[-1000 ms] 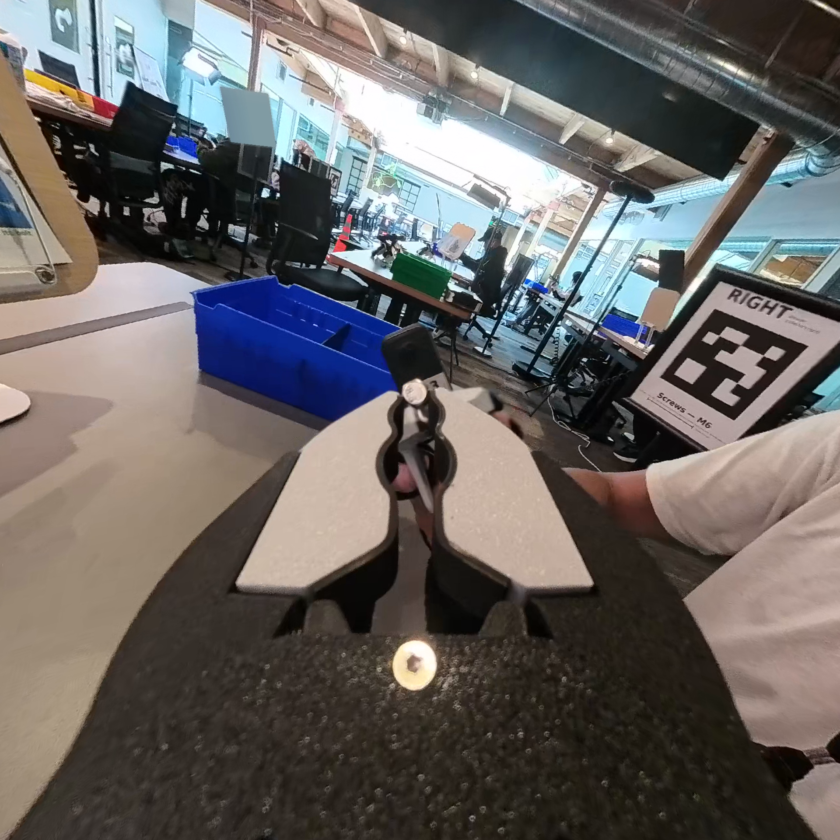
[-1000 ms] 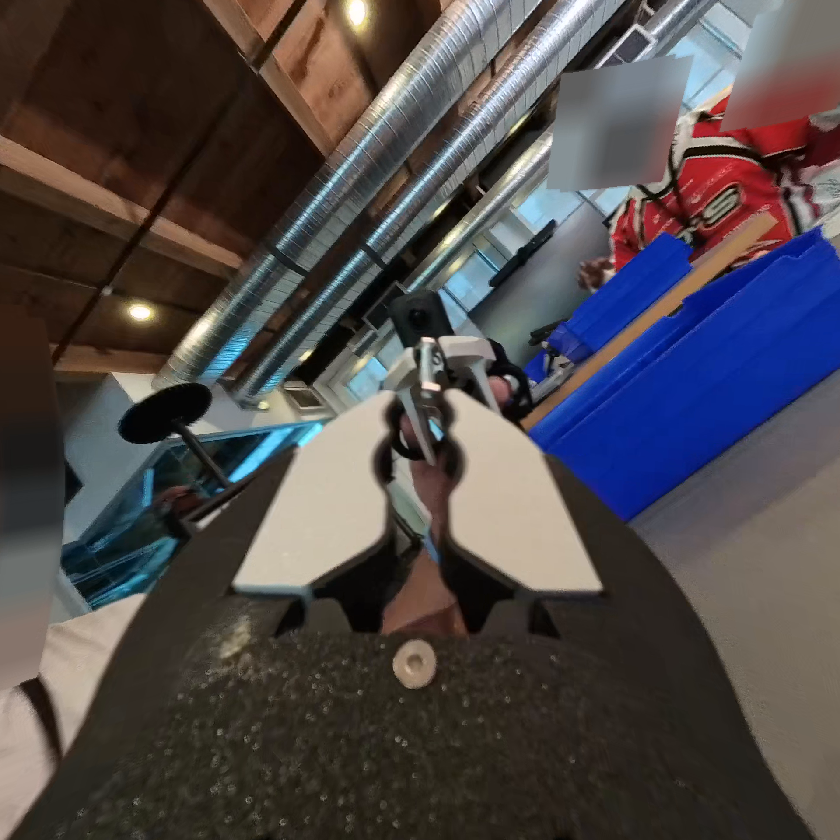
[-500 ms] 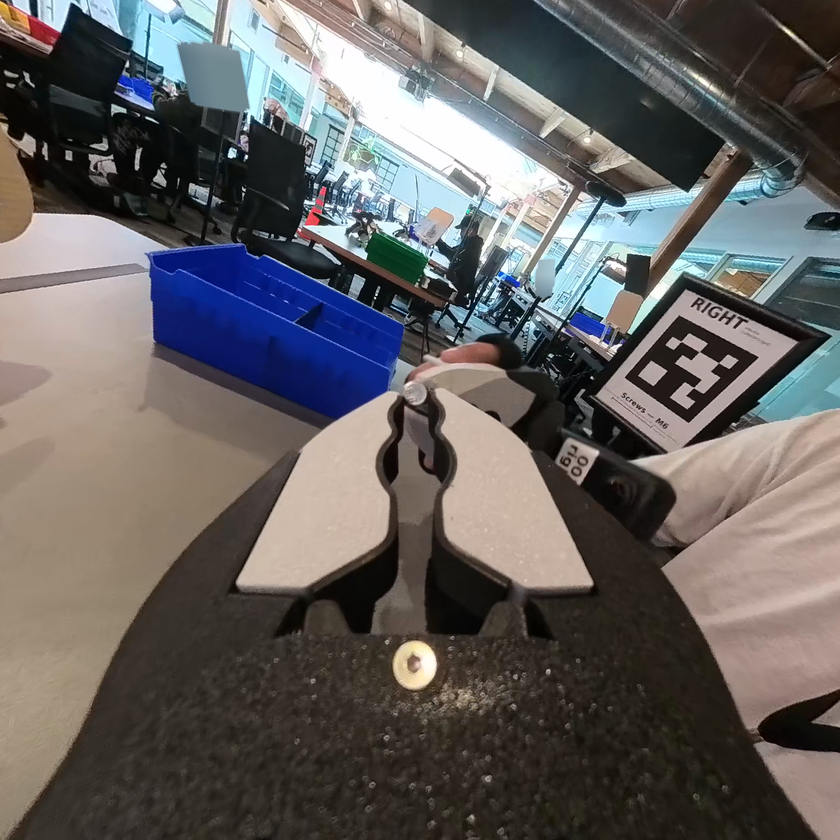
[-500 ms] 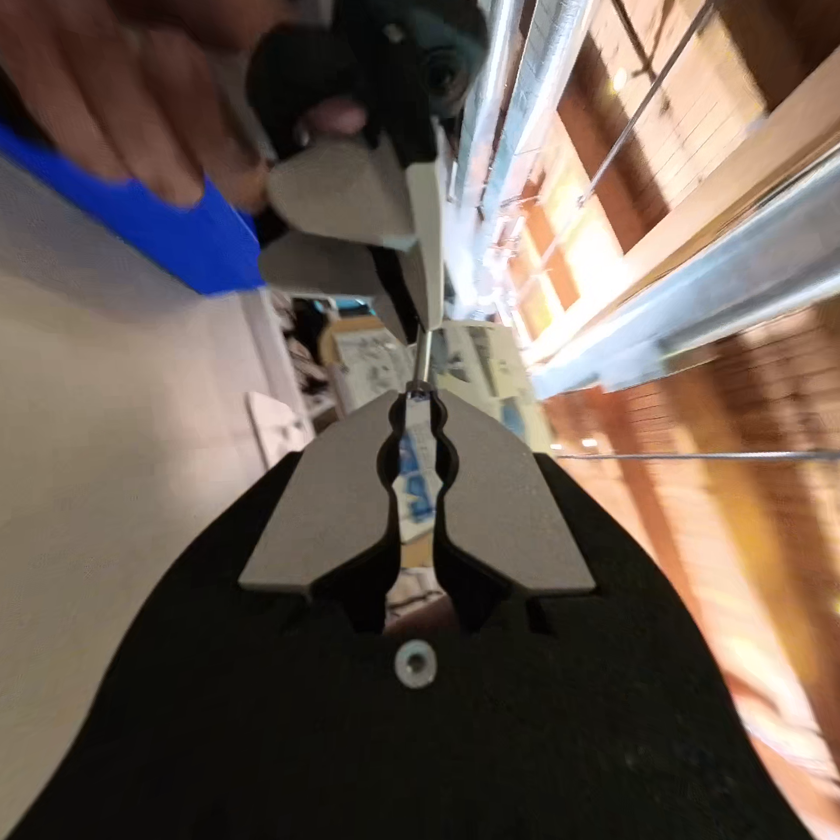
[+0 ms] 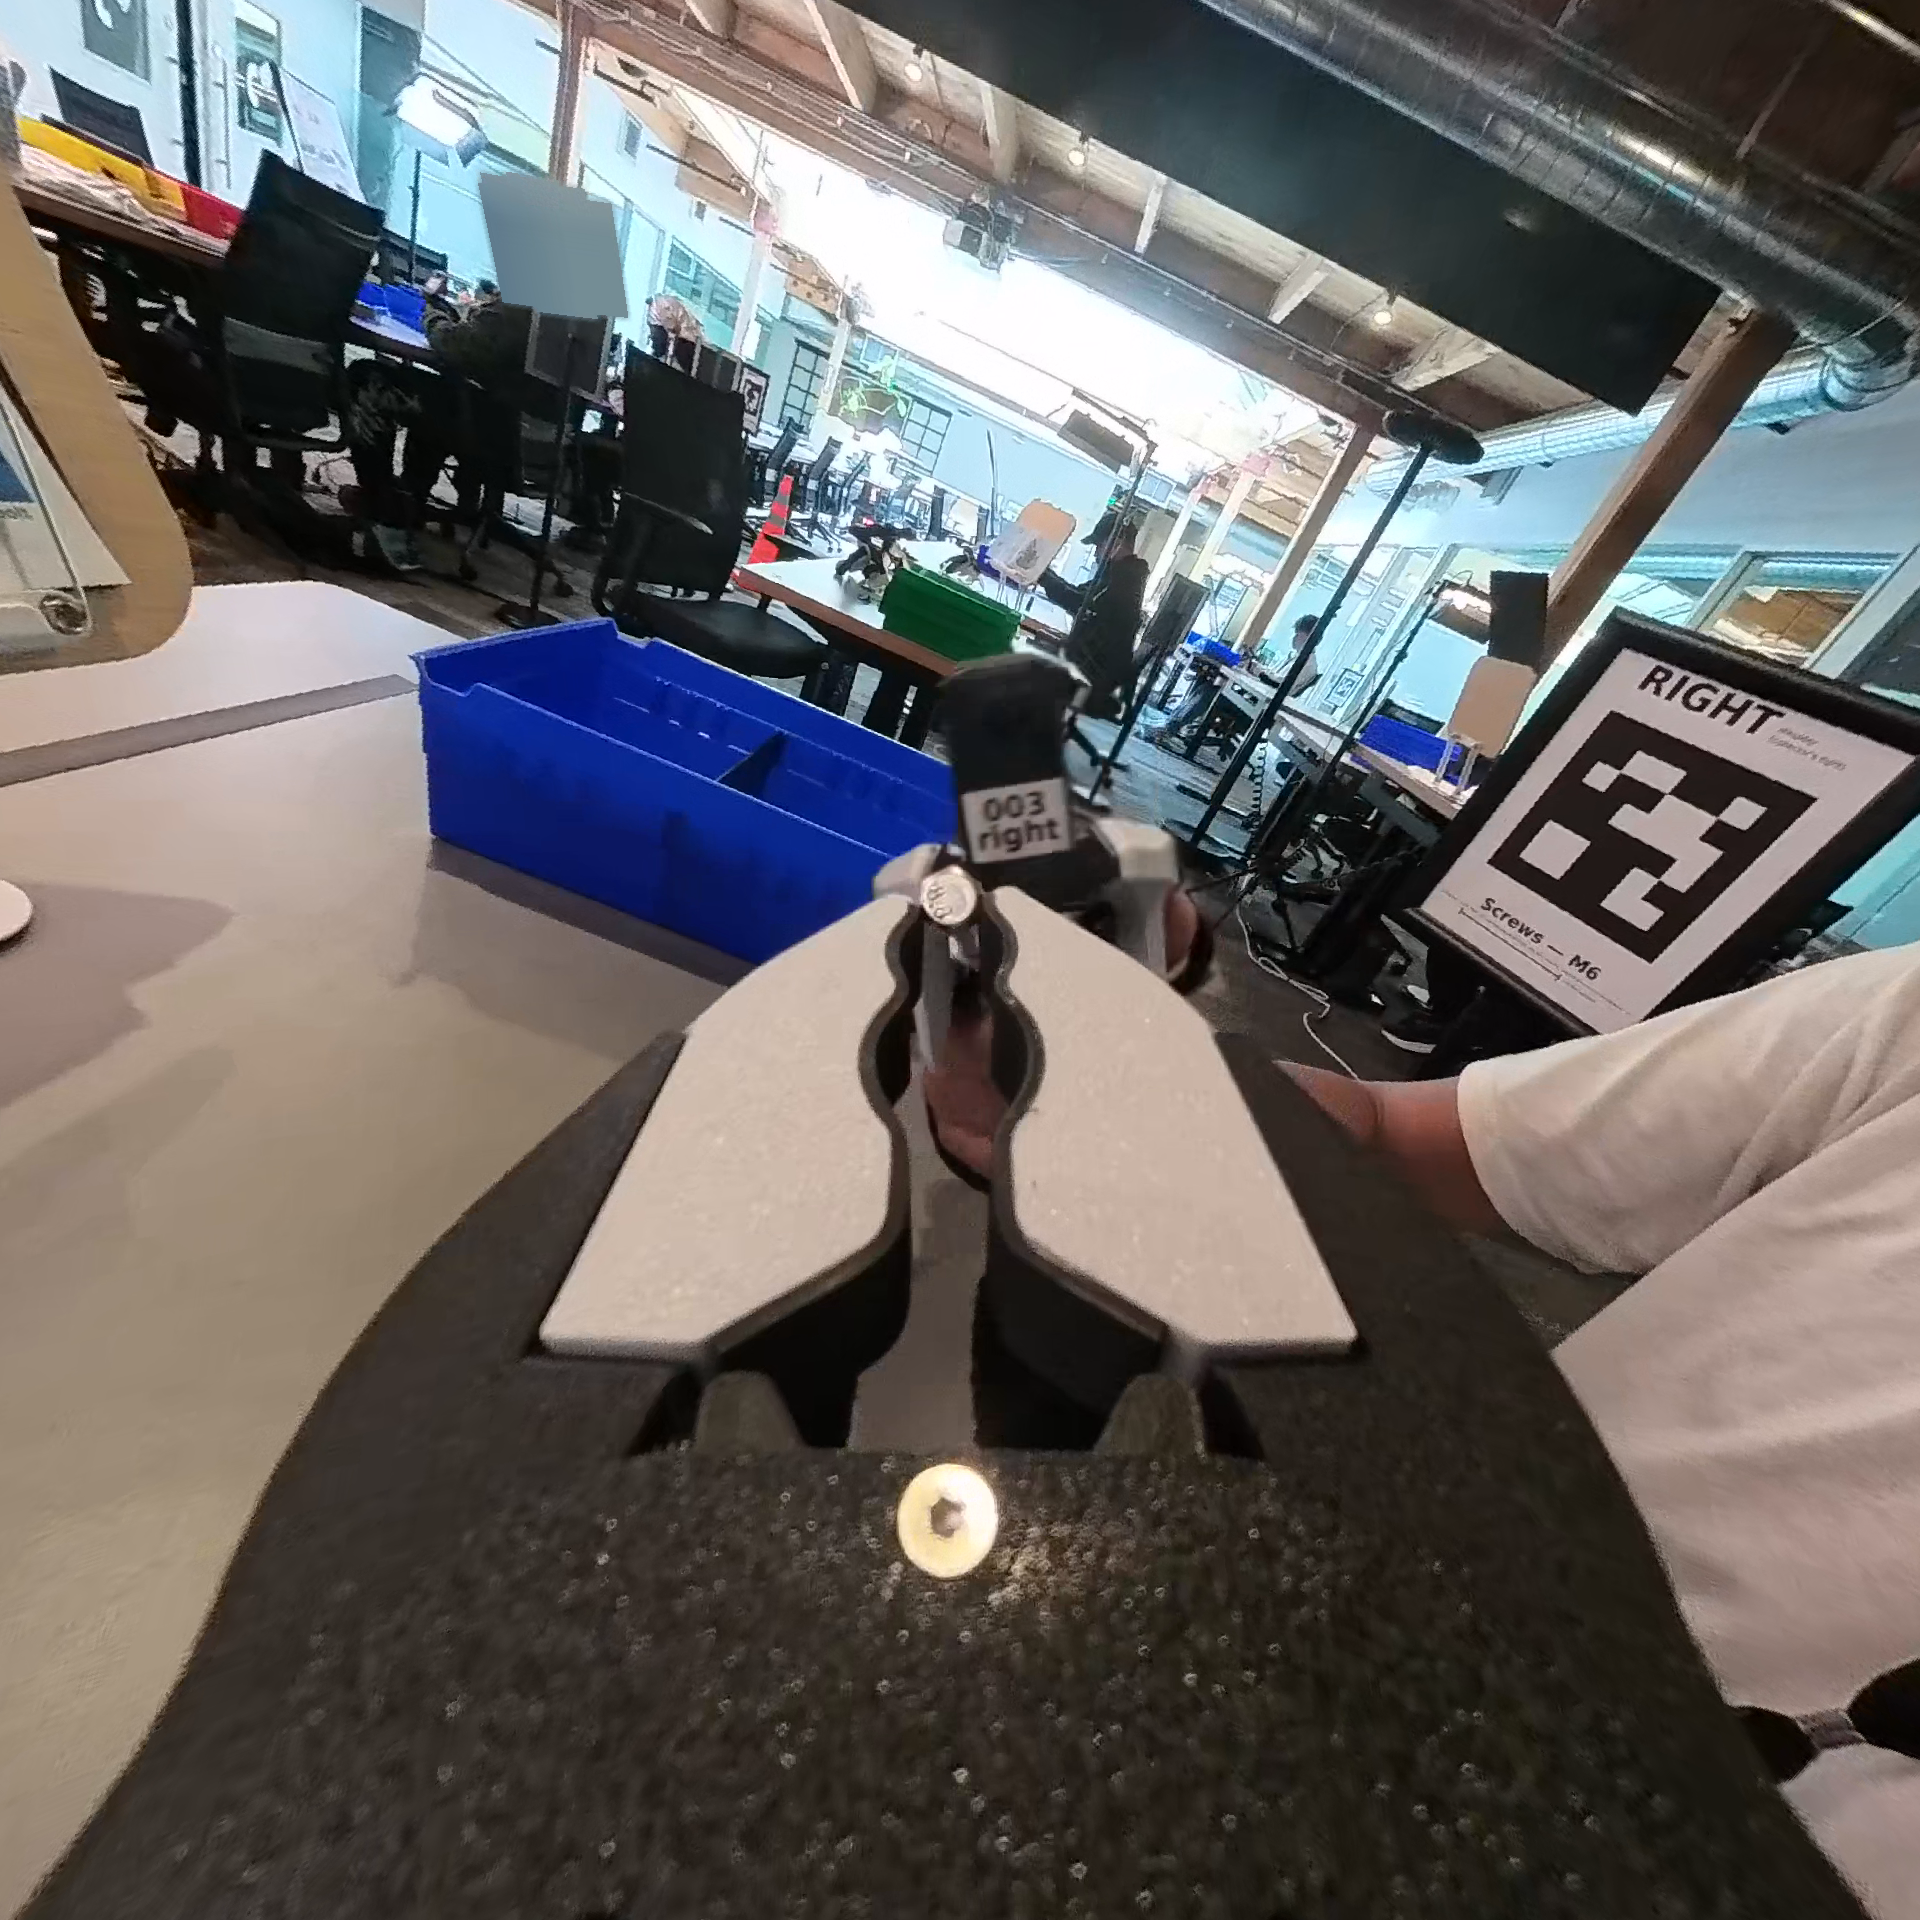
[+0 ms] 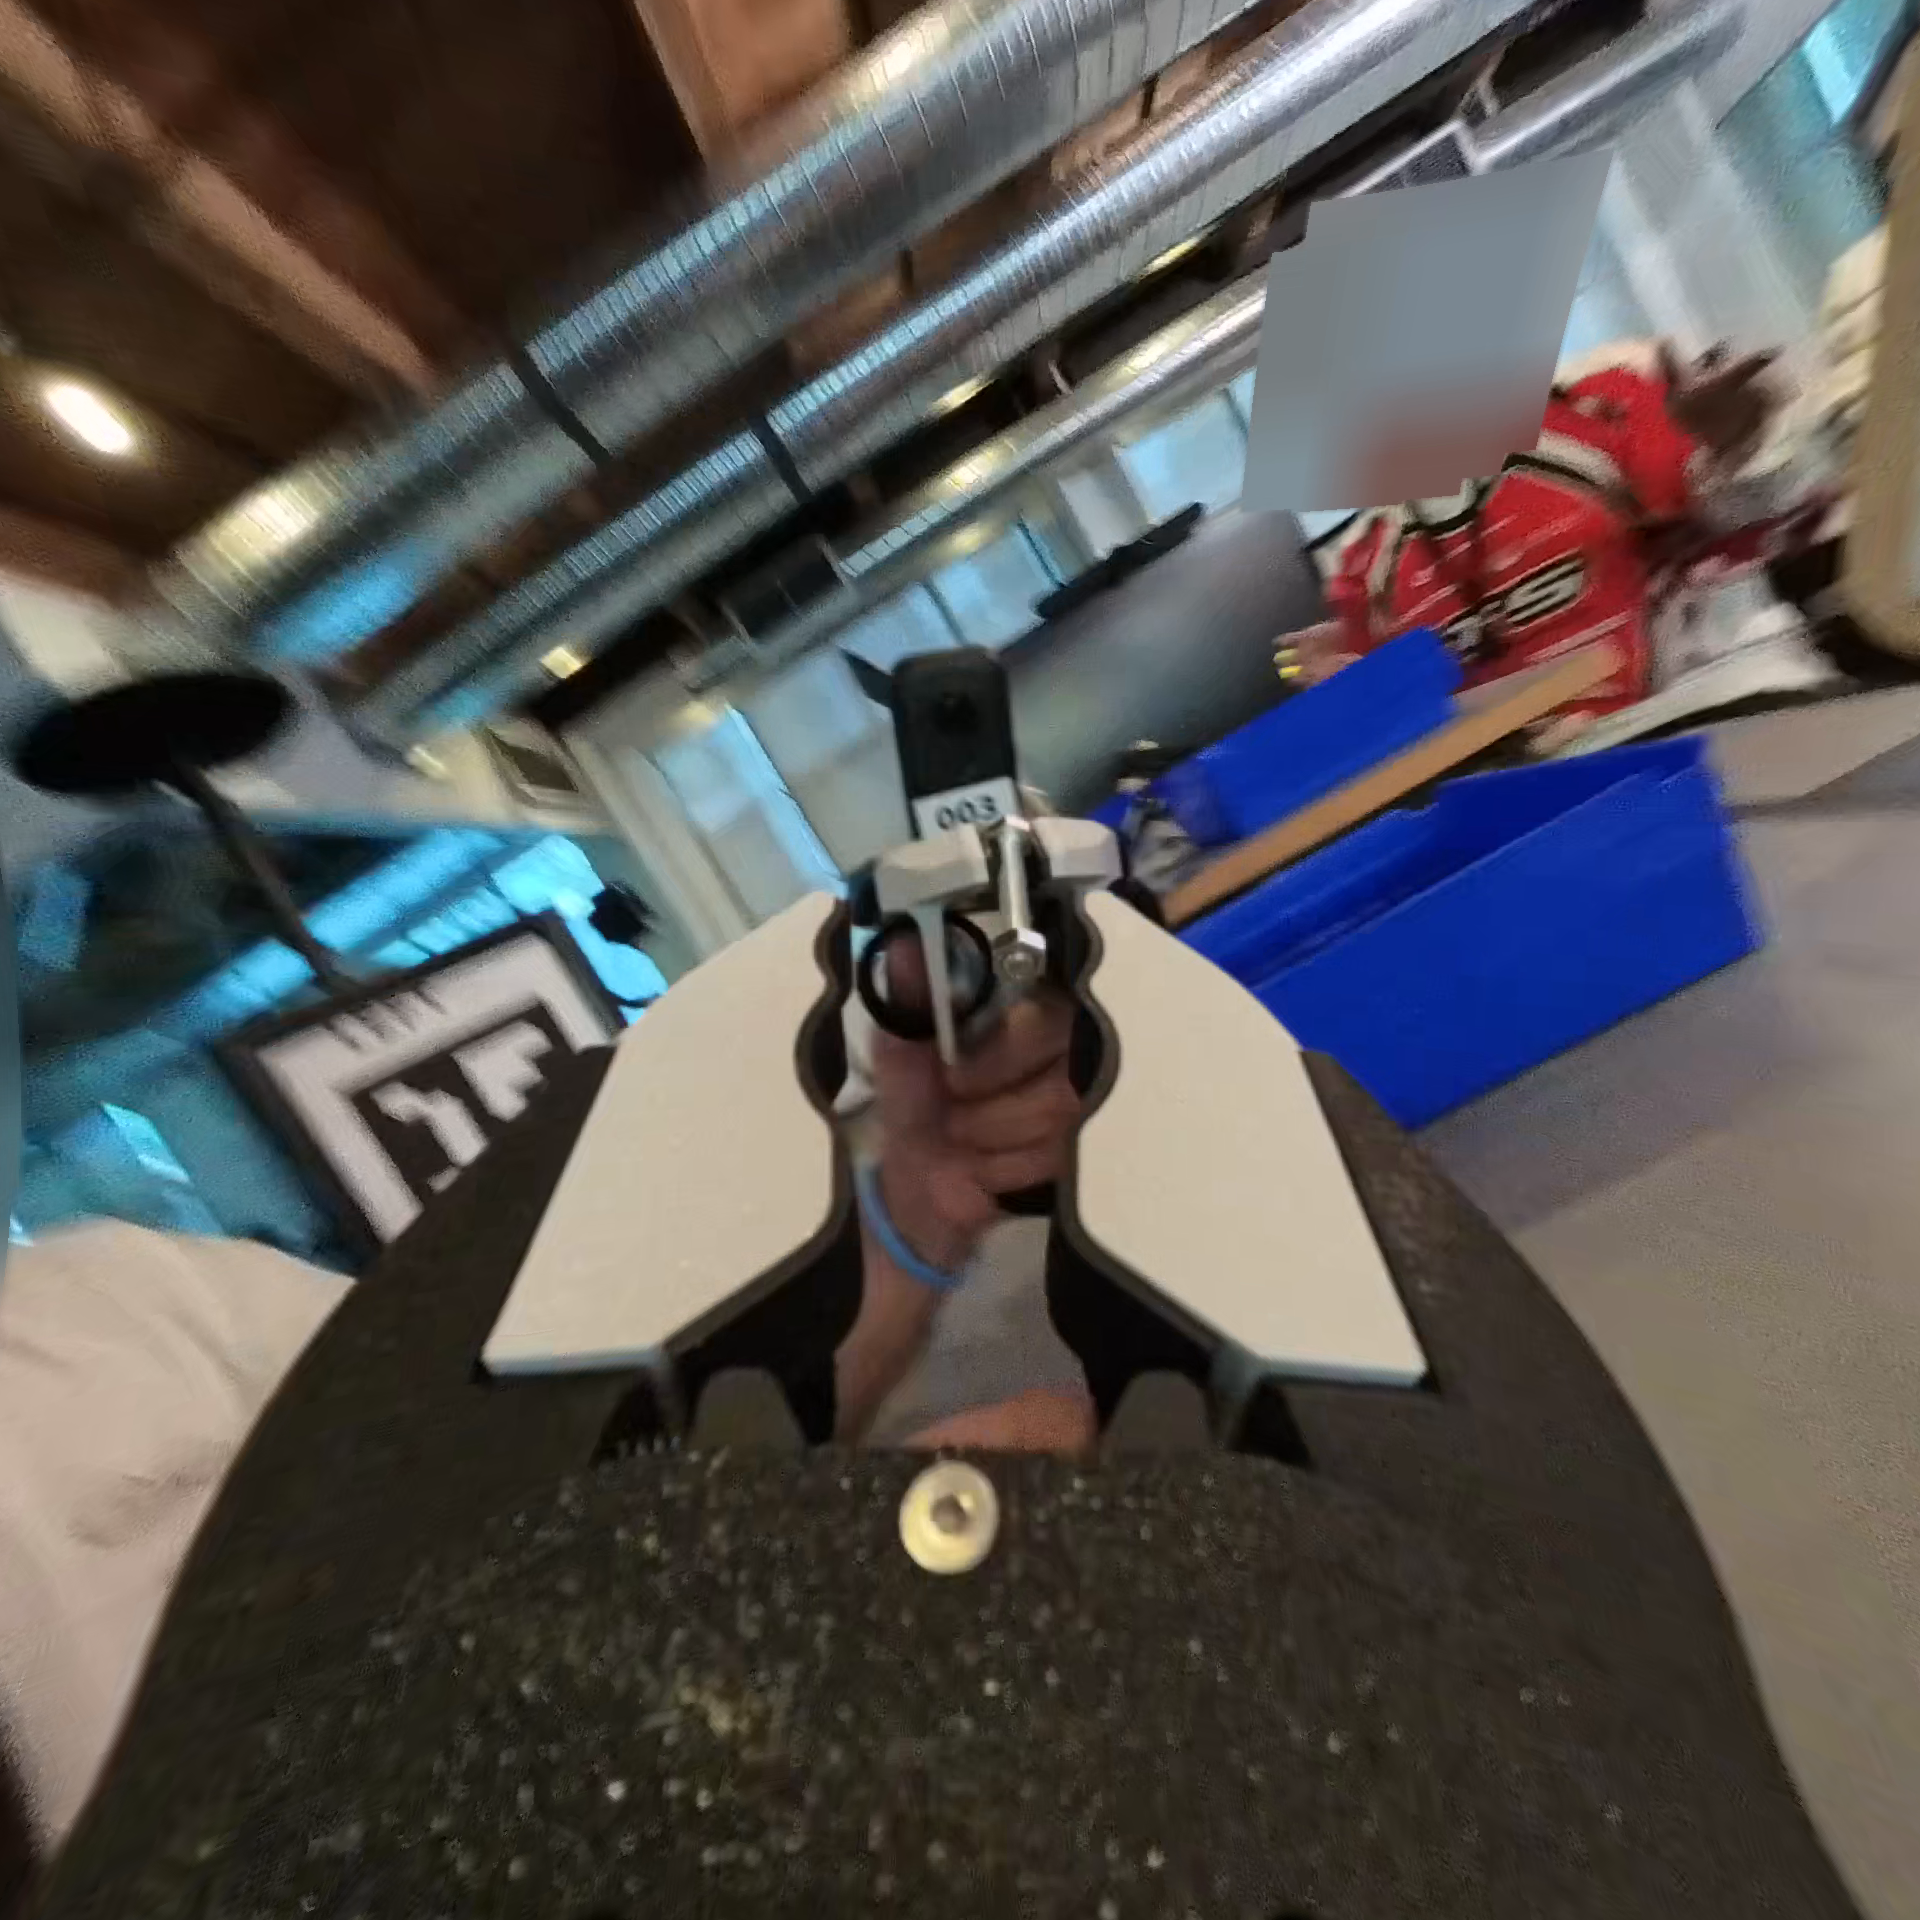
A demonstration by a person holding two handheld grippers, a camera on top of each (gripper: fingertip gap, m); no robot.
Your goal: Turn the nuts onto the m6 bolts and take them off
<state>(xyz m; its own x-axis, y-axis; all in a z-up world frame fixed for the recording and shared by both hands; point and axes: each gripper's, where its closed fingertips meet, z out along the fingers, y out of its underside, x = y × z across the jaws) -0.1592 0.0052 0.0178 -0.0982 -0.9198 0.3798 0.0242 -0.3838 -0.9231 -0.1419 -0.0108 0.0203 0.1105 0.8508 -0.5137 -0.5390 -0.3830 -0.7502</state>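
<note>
1. Where the grey table [image 5: 260,1039] ends, an open workshop with black chairs [image 5: 675,499] and ceiling ducts [image 6: 727,260] stretches out.
2. 1 blue bin [image 5: 644,790] sits on the table, beside a framed marker sign [image 5: 1662,831].
3. Left gripper [image 5: 948,914] clamps the bolt [image 5: 943,896] by its head; the nut [image 6: 1023,961] sits on the bolt's far end.
4. Right gripper [image 6: 961,935] is spread wide around the nut, its pads clear of it.

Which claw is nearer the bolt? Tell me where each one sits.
Left. The left claw is shut on the bolt. The right claw faces it, open, with its fingers either side of the nut, not gripping.
</note>
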